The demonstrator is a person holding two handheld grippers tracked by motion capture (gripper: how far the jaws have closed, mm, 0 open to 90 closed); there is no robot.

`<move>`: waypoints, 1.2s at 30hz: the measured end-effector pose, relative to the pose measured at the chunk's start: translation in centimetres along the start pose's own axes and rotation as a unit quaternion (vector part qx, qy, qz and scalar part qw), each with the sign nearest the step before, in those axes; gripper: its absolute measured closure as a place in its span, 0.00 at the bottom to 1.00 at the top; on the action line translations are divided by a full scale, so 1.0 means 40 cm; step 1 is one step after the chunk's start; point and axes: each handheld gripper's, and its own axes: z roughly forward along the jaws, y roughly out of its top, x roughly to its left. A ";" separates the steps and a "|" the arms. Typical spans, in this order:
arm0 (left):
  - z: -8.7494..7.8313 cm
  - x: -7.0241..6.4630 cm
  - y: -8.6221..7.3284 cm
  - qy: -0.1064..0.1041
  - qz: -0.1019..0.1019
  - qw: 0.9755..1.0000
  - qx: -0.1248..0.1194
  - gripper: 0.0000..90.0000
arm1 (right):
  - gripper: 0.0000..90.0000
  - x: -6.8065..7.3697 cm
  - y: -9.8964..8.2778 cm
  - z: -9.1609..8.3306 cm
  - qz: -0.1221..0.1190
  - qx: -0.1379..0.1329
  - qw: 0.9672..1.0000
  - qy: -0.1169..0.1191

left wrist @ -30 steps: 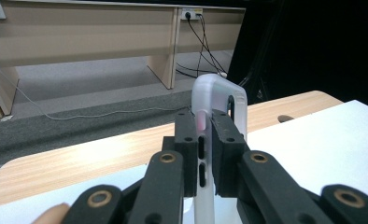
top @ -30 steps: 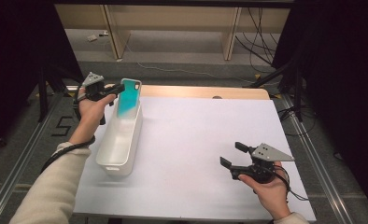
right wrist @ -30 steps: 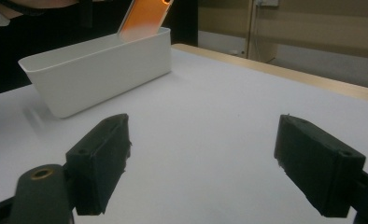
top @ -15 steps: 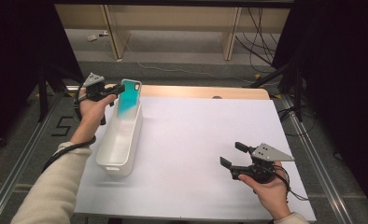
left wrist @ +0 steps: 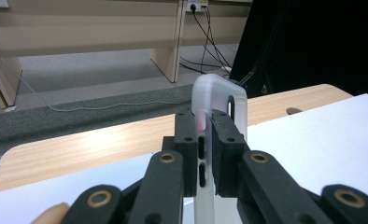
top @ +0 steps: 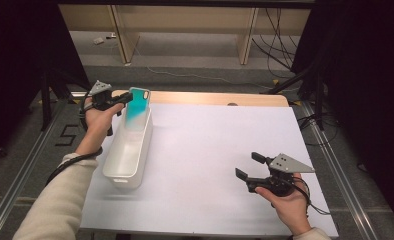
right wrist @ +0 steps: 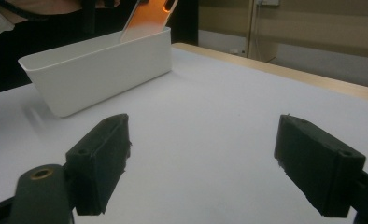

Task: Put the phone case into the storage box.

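Note:
A teal phone case [top: 136, 107] is held upright over the far end of a long white bin [top: 116, 172]; its lower edge dips inside the bin. My left gripper [top: 125, 98] is shut on the case's edge from the left. In the left gripper view the case [left wrist: 219, 93] looks translucent and stands between the closed jaws of the left gripper [left wrist: 205, 135]. My right gripper [top: 247, 165] rests open near the table's front right with nothing between its jaws. The right gripper view looks across its open jaws [right wrist: 203, 158] to the bin [right wrist: 98, 74] and the case [right wrist: 149, 16].
A white sheet [top: 225, 135] covers most of the table, with a bare wooden strip [top: 210, 98] along the far edge. Beyond the table are bench legs and cables on the floor [top: 185, 75]. Metal rails run along both table sides.

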 end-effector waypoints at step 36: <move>0.018 0.005 -0.022 0.003 -0.002 1.000 0.011 0.91 | 0.22 0.001 -0.002 0.005 0.003 -0.004 1.000 0.000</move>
